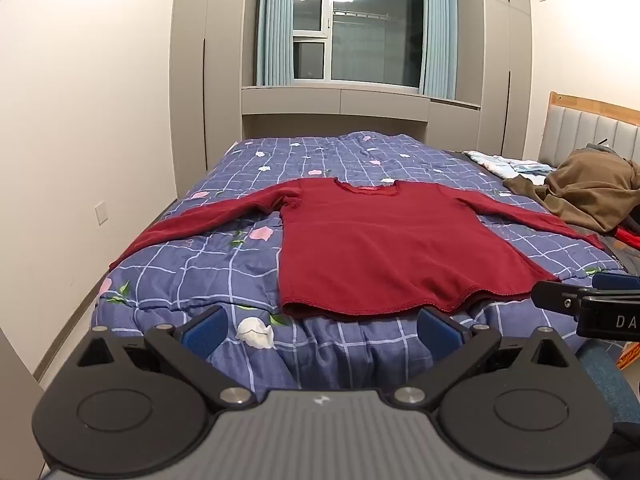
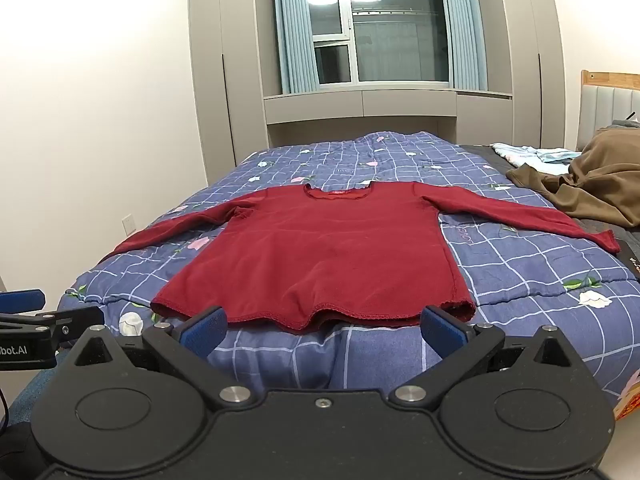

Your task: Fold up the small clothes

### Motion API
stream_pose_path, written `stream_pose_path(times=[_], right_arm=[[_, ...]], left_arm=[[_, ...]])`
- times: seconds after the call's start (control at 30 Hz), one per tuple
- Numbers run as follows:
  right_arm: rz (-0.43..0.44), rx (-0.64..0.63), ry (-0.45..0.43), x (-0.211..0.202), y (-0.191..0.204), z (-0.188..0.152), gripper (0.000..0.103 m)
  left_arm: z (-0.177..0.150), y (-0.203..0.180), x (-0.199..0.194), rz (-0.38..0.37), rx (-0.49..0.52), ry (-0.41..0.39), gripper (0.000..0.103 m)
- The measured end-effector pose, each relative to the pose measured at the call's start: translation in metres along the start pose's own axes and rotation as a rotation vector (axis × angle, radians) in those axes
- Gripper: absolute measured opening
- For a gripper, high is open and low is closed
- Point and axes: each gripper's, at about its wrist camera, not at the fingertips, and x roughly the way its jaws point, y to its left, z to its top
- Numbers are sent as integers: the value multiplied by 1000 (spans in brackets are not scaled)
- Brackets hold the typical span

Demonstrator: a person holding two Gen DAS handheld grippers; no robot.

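Both grippers' fingers (image 1: pixel 206 330) stand spread wide, pinching nothing. Left gripper (image 1: pixel 320 330) and right gripper (image 2: pixel 324 330) hover near the hem of the red long-sleeved top (image 2: pixel 320 256), flat on the quilt (image 2: pixel 520 264).

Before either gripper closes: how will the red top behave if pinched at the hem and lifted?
Probably floppy: the red top lies flat with wavy ripples along its hem, so it should drape and sag. Likely light, as the knit looks thin. The spread sleeves would probably trail, dragging on the quilt rather than sliding freely.
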Motion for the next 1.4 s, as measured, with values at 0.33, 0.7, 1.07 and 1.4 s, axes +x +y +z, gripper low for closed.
stream_pose_path(times=[0.33,0.7,1.07,1.4], right_arm=[[0,0,3,1,0,0,103],[-1,1,6,2,0,1,103],[-1,2,10,2,0,1,103],[-1,3,13,3,0,1,103]], left_arm=[[0,0,0,0,1,0,103],[0,0,0,-1,2,1,103],[0,0,0,0,3,3,103],[0,0,0,0,3,4,103]])
